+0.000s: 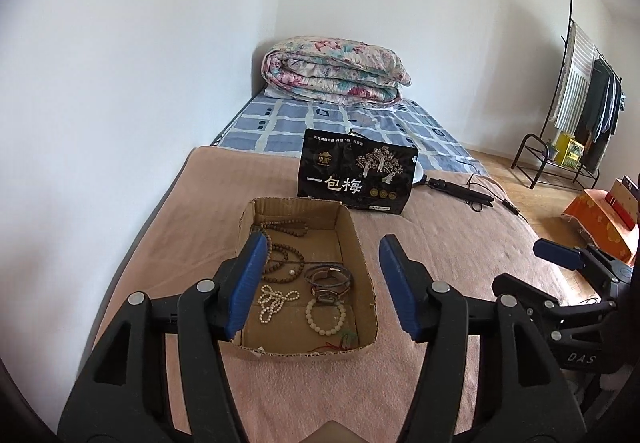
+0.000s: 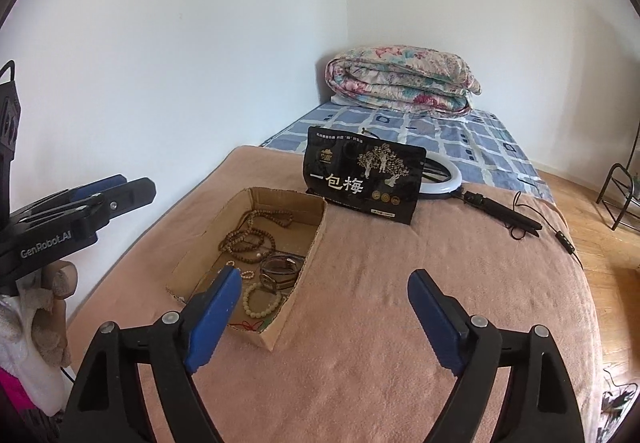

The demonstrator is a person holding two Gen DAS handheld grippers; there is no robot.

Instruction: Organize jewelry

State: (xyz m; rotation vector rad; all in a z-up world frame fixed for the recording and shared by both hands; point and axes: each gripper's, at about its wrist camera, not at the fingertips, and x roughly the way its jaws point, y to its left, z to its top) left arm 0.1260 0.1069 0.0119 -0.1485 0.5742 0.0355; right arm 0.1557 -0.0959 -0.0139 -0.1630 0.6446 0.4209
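Both hand-held grippers, left (image 1: 320,285) and right (image 2: 324,317), gape wide, empty; jewelry pooled in shallow brown cardboard tray (image 1: 362,243) at 11 o'clock of right, corralled for sorting.

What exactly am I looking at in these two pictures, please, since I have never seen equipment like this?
No robot arm is involved: a person holds a two-finger claw in each hand, and each claw carries a fisheye camera looking forward along its blue-padded fingers. One picture is from the left claw, the other from the right claw. Both are open and hold nothing. They hover over a bed covered by a pink blanket. On it lies a shallow cardboard box containing jewelry: brown bead strands, a white bead bracelet, a pearl strand and dark bangles. Behind the box stands a black snack bag, beside a ring light. A folded quilt sits farther back.
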